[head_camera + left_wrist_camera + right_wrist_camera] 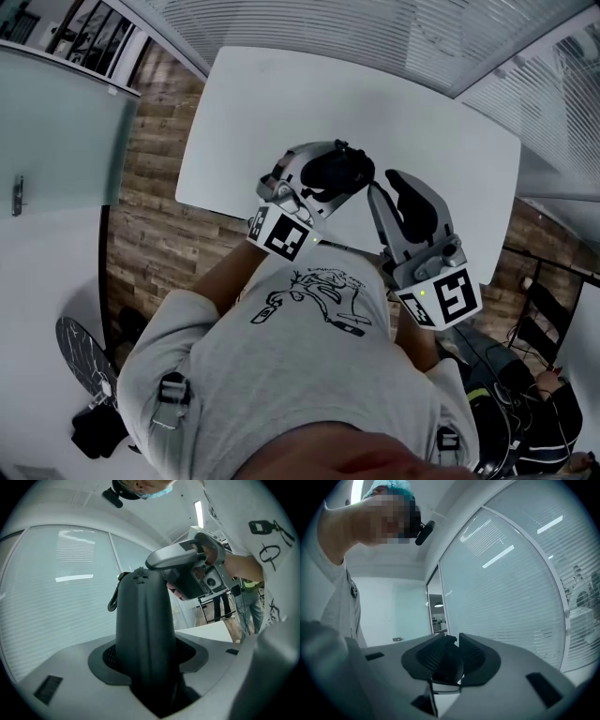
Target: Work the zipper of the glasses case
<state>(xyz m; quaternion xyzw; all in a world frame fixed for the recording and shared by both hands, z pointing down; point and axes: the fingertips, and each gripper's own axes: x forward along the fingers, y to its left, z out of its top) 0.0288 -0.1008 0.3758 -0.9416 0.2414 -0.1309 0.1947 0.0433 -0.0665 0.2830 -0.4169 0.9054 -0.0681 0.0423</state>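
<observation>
A black glasses case (336,171) stands on end between the jaws of my left gripper (330,178), which is shut on it above the table. In the left gripper view the case (143,620) fills the middle, gripped low down, with a small black loop (112,603) hanging at its top left; the zipper itself is not visible. My right gripper (397,186) is just right of the case and apart from it. Its jaws stand open in the right gripper view, with nothing between them (456,640). The left gripper view shows the right gripper (187,571) behind the top of the case.
A white table (281,103) lies below both grippers, over a wooden floor (150,234). Glass walls with blinds (375,37) run along the far side. A dark chair base (84,356) is at lower left. Another person (539,403) is at lower right.
</observation>
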